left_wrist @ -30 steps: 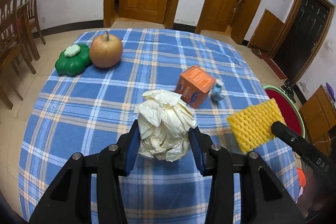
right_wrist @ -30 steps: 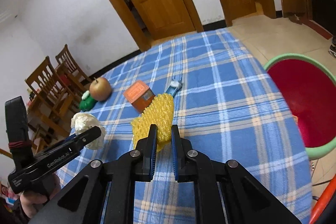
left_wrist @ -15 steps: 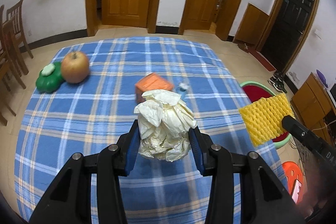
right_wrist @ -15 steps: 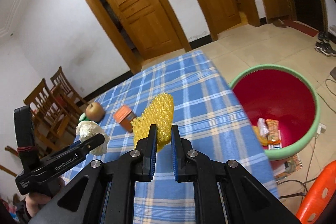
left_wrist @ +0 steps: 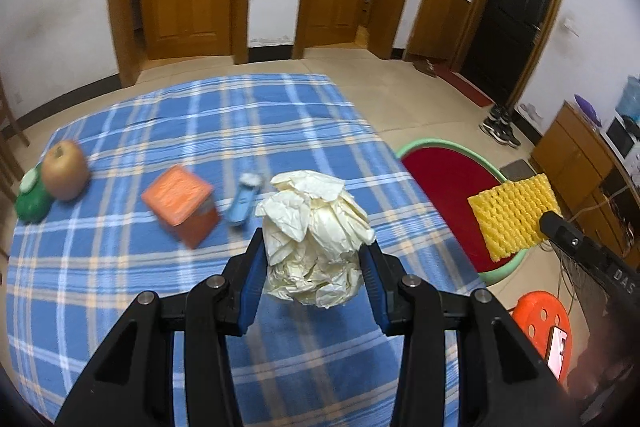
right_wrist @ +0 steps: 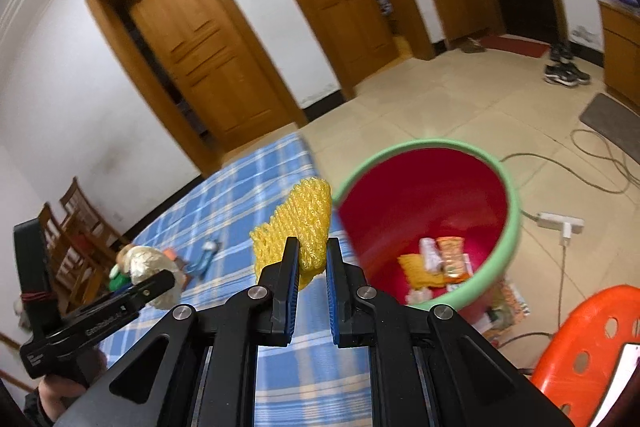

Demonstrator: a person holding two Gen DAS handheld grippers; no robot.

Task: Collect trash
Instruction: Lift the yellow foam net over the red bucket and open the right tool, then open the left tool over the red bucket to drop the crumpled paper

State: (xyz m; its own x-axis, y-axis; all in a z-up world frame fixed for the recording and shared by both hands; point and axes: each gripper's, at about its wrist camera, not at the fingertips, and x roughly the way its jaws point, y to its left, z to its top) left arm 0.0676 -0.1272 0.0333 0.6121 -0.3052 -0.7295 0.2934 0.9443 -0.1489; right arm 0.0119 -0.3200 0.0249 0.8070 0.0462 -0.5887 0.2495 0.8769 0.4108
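While our right hand-held gripper (right_wrist: 312,263) clamps yellow foam netting (right_wrist: 298,225) and the left hand-held gripper (left_wrist: 314,259) crumpled paper (left_wrist: 316,239), we see blurred wrappers (right_wrist: 438,261) in the red bin (right_wrist: 514,211) ahead.

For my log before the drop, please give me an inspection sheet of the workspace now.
Surface: table with blue plaid cloth.
Job's things: crumpled paper ball; yellow foam net; red bin with green rim, wrappers inside.
Clutter: apple, green toy, orange box, blue item.
Grippers: left gripper jaws clamp the paper ball; right gripper jaws pinch the foam net.
Cables: cords and power strip on floor.
Surroundings: wooden doors, chairs, orange stool.
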